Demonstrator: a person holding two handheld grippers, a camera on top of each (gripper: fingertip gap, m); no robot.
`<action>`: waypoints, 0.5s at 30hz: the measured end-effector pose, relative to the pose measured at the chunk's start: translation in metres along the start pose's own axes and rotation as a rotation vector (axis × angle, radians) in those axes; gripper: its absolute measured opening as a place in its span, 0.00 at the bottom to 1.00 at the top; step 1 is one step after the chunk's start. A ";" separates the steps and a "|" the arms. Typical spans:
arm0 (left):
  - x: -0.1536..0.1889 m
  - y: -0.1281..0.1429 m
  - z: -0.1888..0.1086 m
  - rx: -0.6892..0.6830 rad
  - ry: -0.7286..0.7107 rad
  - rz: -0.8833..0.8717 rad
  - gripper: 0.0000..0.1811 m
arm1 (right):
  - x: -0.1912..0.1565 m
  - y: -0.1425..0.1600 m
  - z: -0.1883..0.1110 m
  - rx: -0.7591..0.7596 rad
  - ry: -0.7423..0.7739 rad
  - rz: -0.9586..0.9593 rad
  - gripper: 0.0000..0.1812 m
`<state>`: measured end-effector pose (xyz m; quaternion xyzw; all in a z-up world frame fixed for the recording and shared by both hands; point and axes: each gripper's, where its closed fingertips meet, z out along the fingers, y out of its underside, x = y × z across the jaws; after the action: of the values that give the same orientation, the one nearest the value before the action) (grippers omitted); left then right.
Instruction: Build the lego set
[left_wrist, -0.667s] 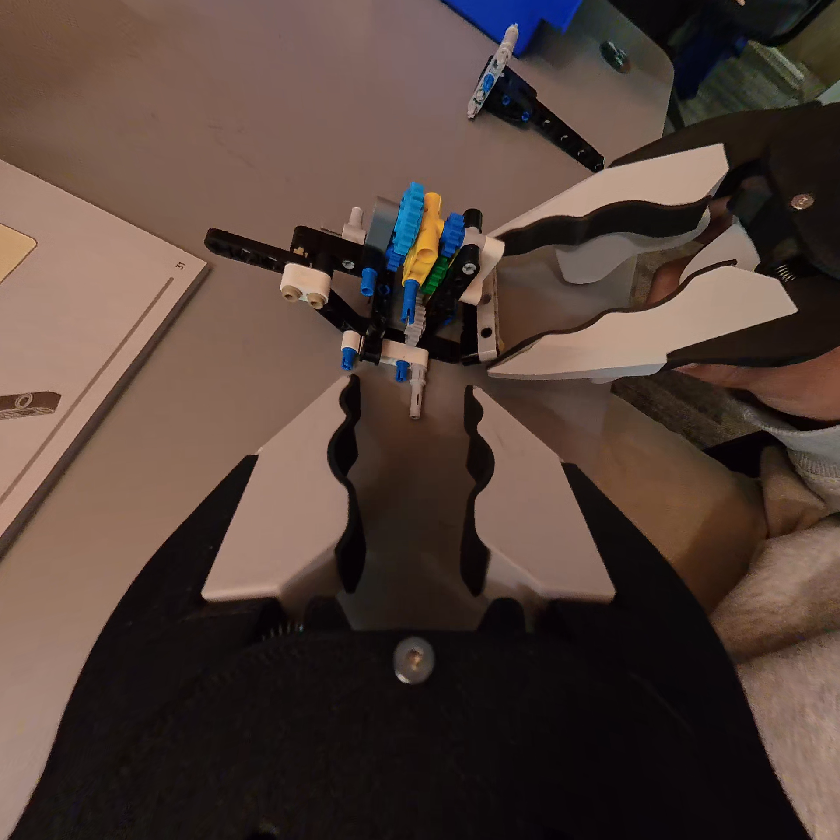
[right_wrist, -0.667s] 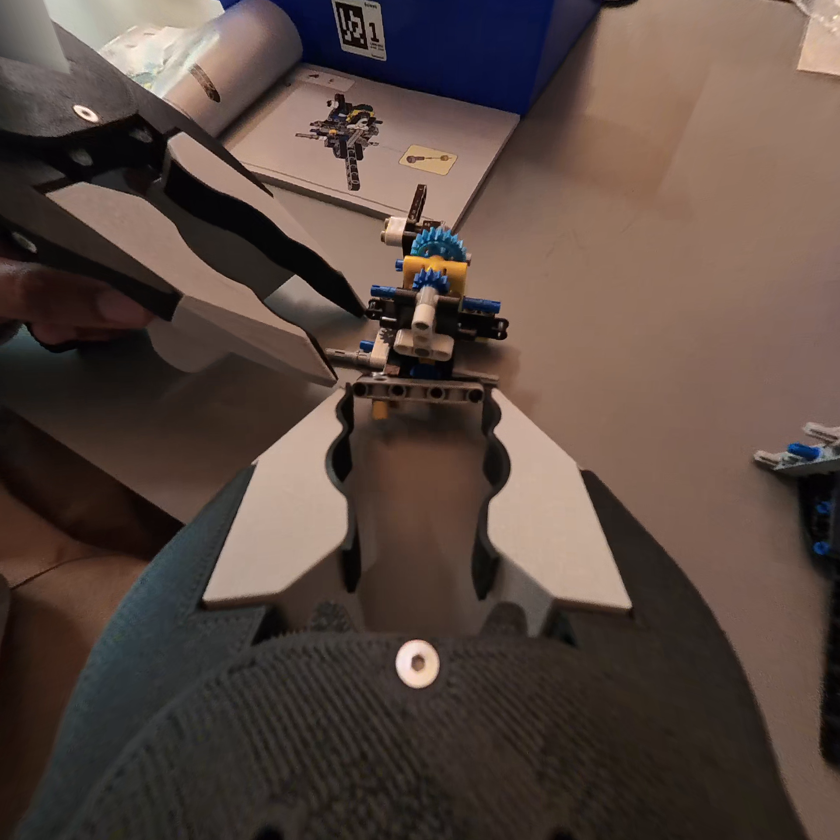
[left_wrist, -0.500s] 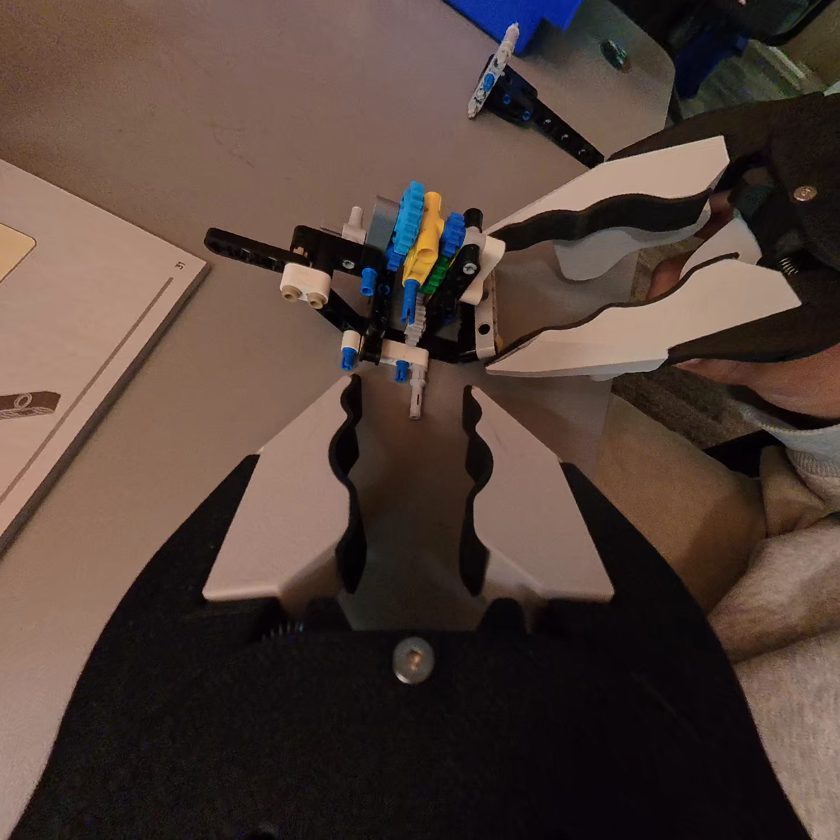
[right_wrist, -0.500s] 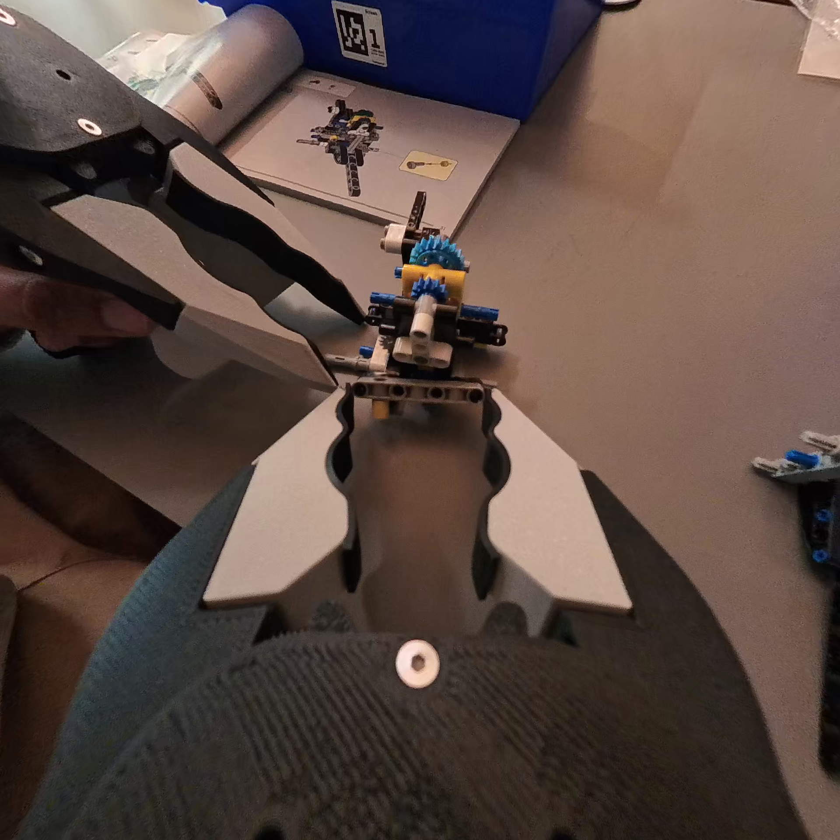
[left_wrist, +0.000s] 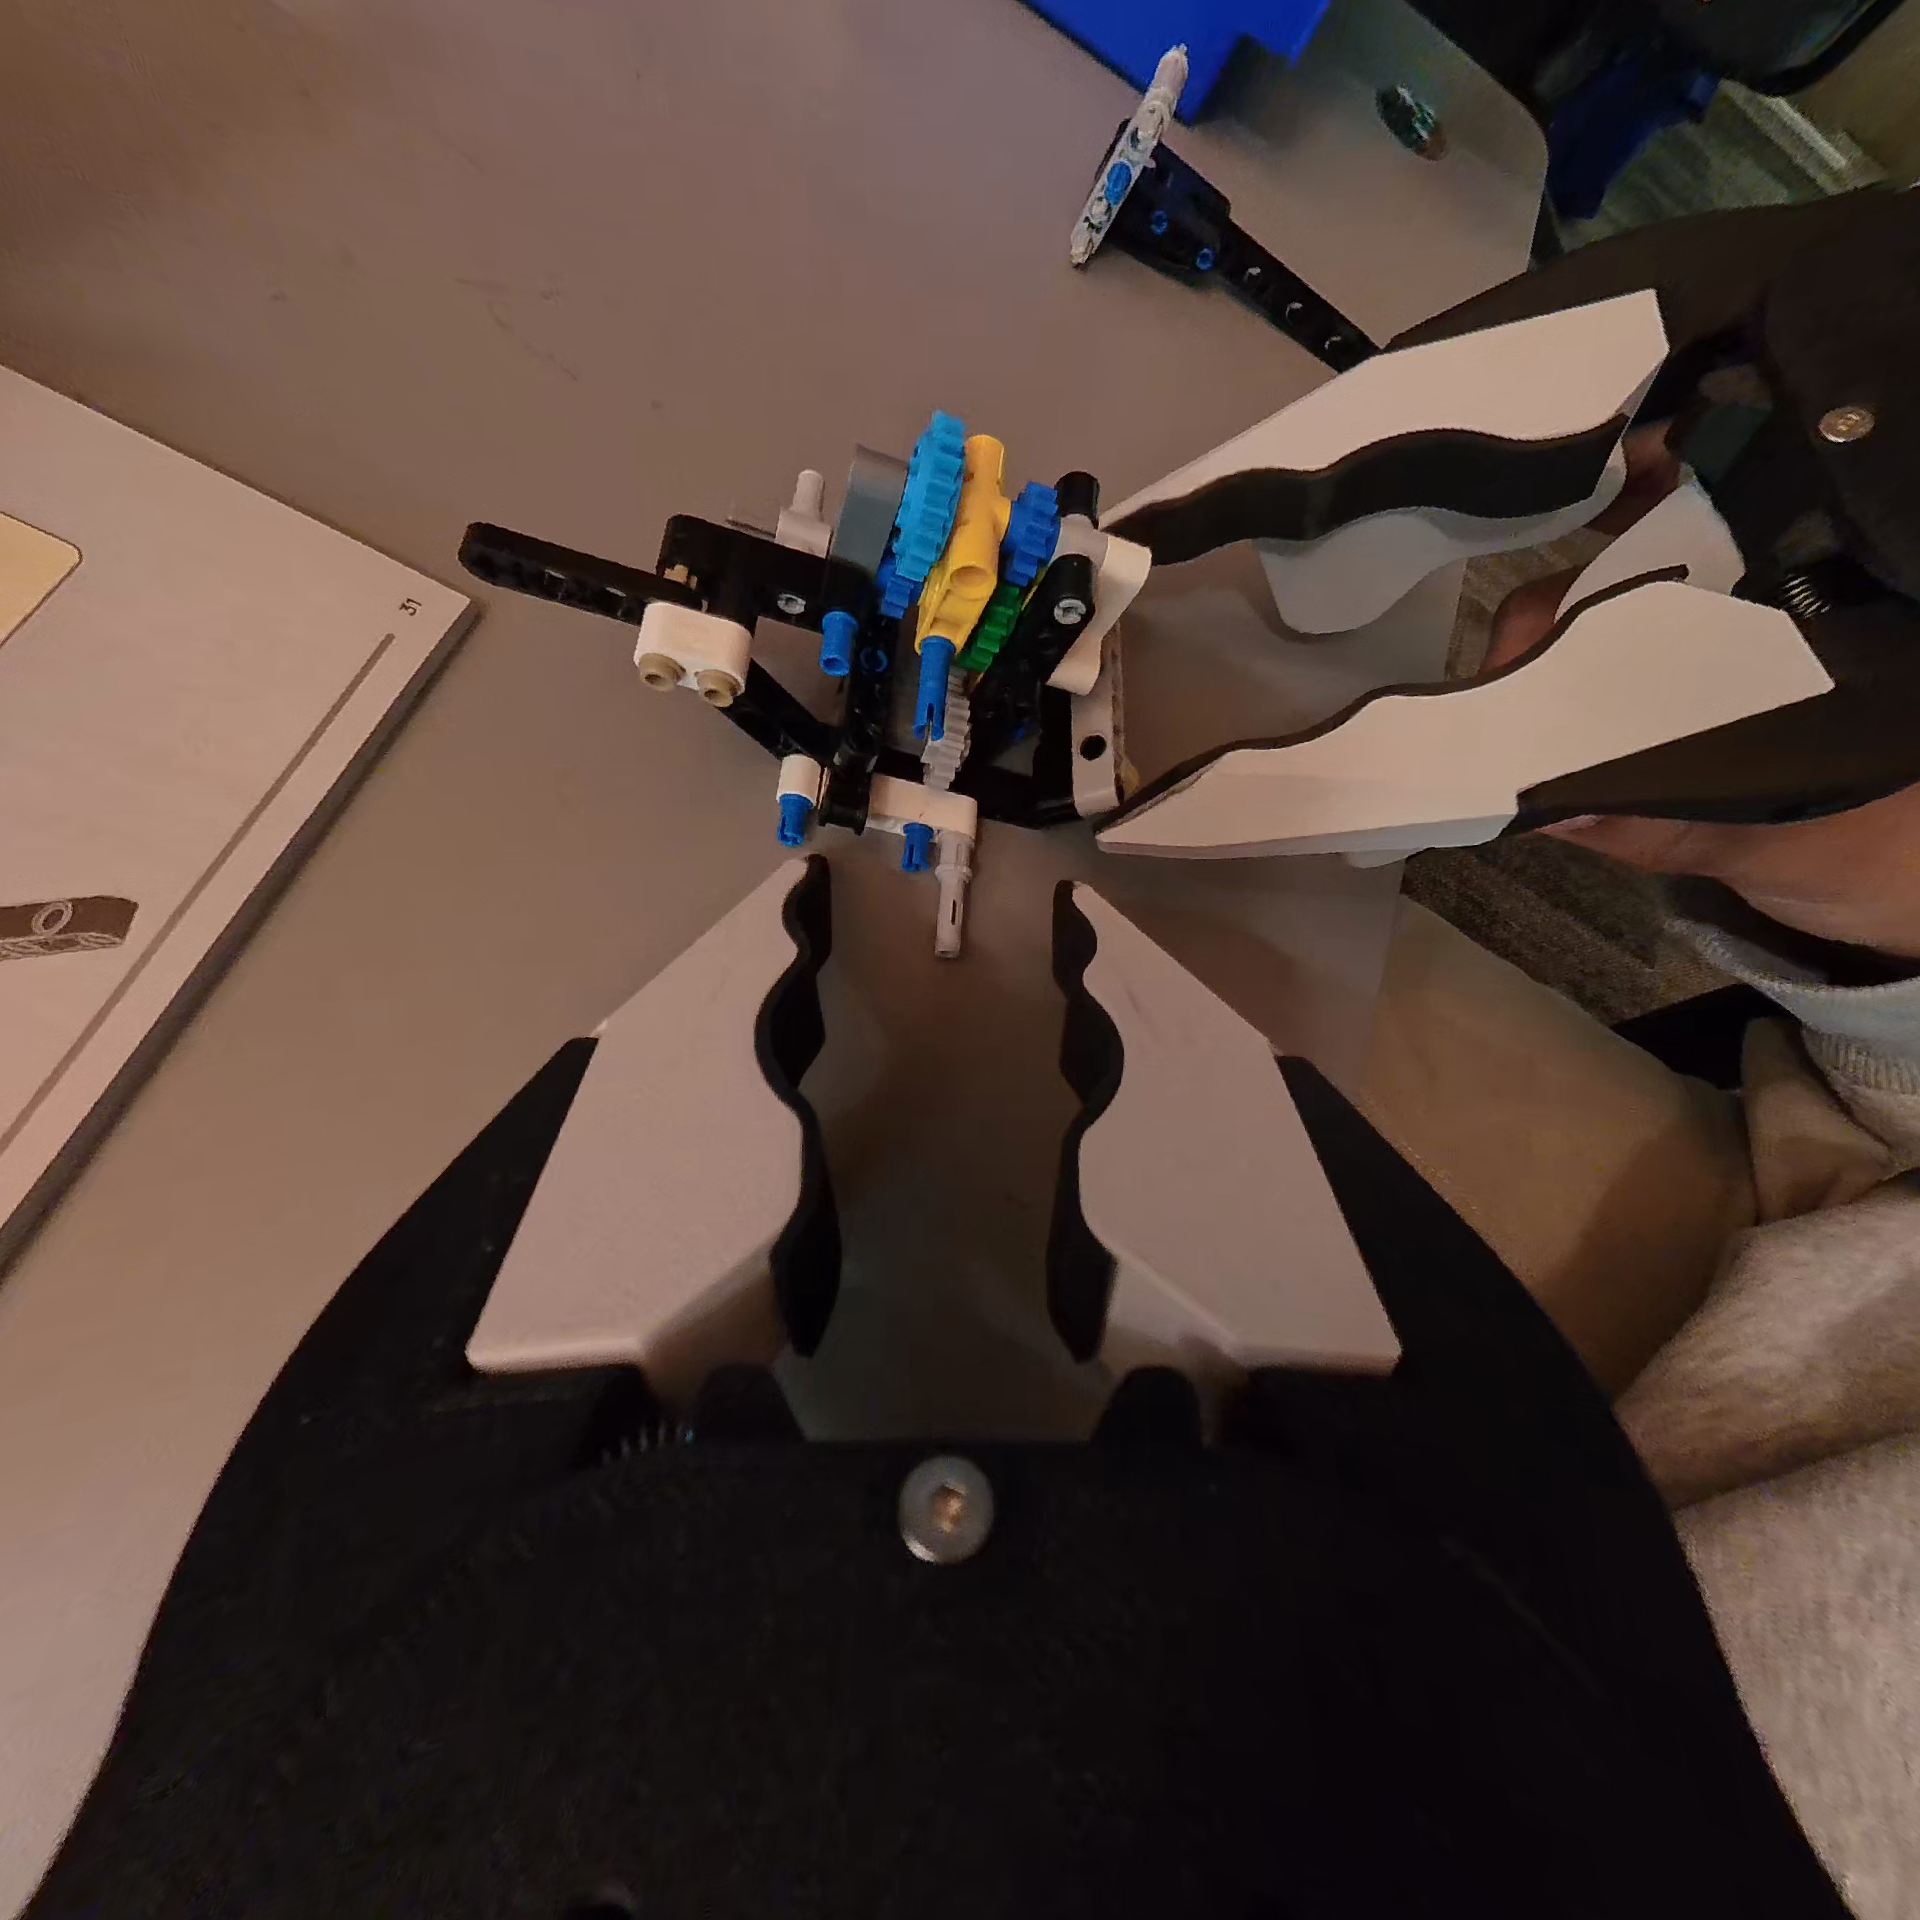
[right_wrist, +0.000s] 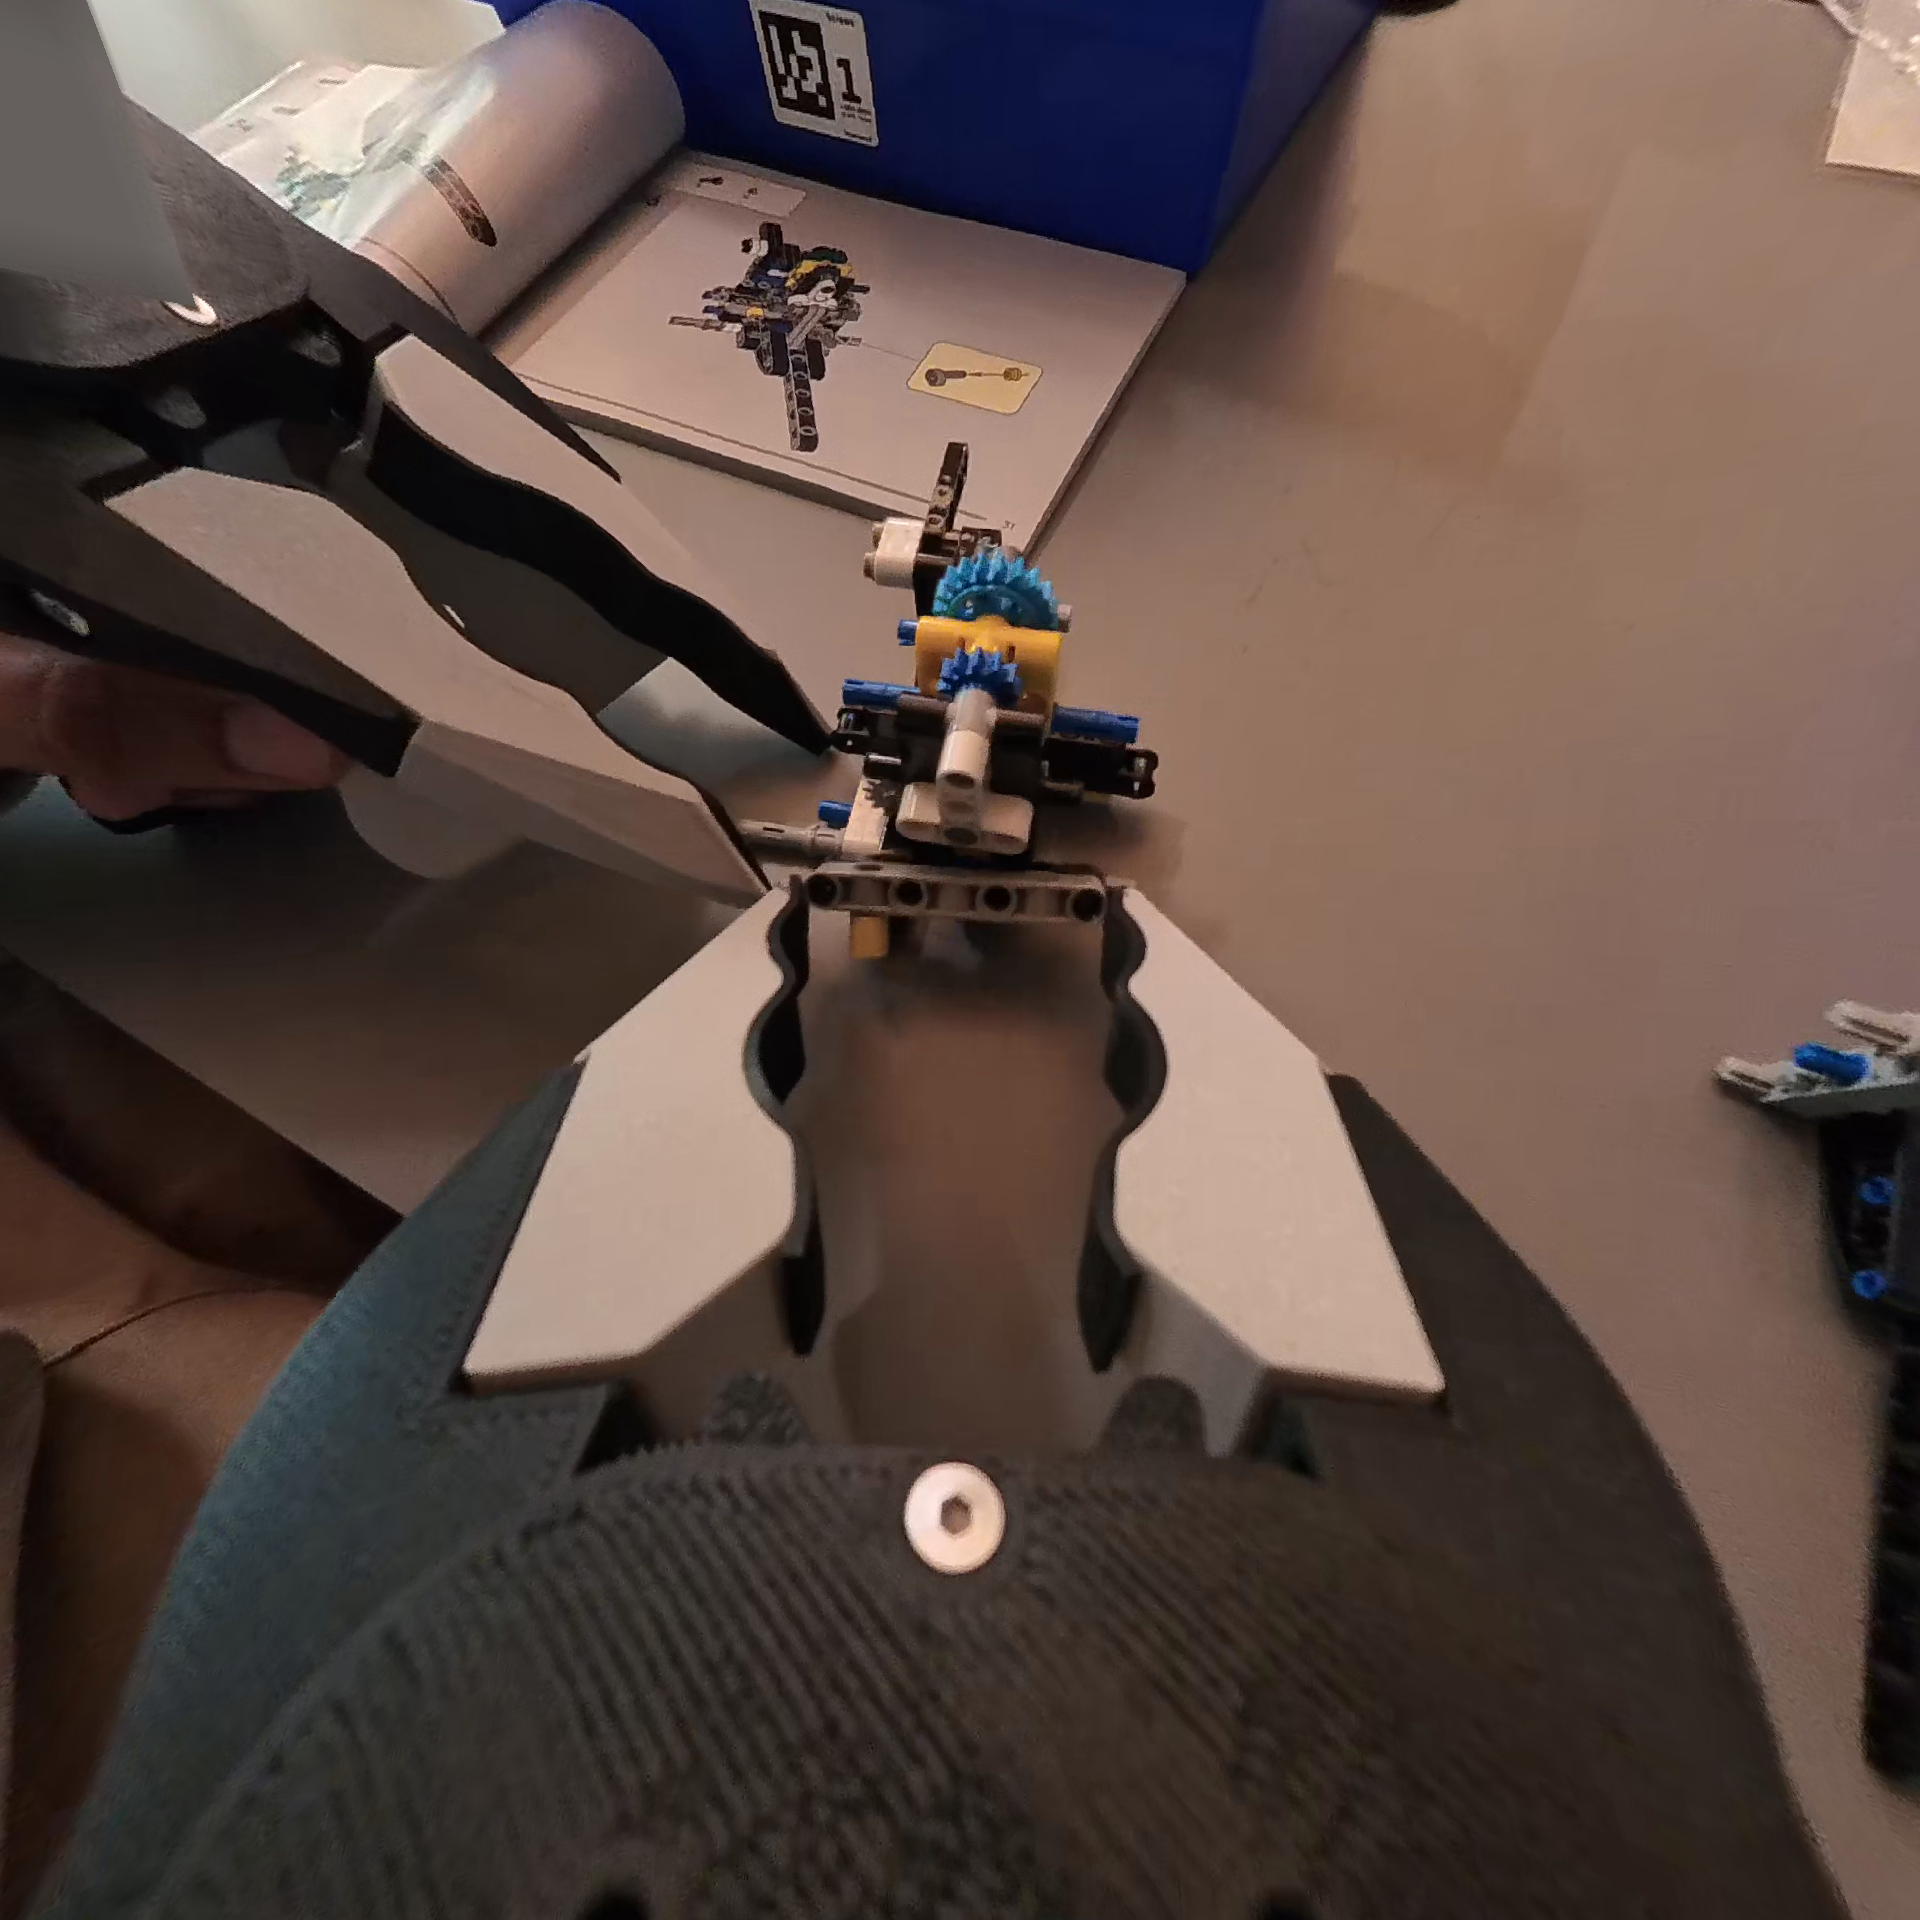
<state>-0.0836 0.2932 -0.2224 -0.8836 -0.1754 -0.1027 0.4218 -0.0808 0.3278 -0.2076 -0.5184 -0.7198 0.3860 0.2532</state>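
The lego assembly (left_wrist: 935, 623), with black beams, blue gears and a yellow core, sits on the grey table. My right gripper (right_wrist: 958, 904) is shut on the assembly's grey holed beam (right_wrist: 956, 899), with a fingertip at each end. In the left wrist view the right gripper (left_wrist: 1107, 681) comes in from the right. My left gripper (left_wrist: 940, 883) is open just in front of the assembly, and a pale grey axle (left_wrist: 951, 894) pokes out between its tips. In the right wrist view the left gripper (right_wrist: 790, 816) is at the assembly's left side.
An open instruction booklet (right_wrist: 831, 343) lies behind the assembly, also at the left of the left wrist view (left_wrist: 156, 779). A blue bin (right_wrist: 1039, 104) stands behind the booklet. A second black and grey sub-assembly (left_wrist: 1174, 197) lies farther off. The table edge (left_wrist: 1392, 935) is close by.
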 end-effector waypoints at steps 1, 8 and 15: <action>0.000 0.000 0.000 0.000 0.000 0.001 0.22 | 0.000 0.000 0.000 0.001 0.002 -0.002 0.31; 0.002 0.000 0.000 -0.003 0.010 0.008 0.22 | 0.000 -0.002 0.001 -0.003 0.004 0.004 0.31; 0.017 -0.016 -0.010 0.123 0.104 0.054 0.23 | -0.002 -0.002 0.003 -0.013 -0.002 0.009 0.31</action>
<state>-0.0745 0.2986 -0.1988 -0.8538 -0.1355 -0.1261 0.4866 -0.0832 0.3253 -0.2075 -0.5229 -0.7201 0.3832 0.2474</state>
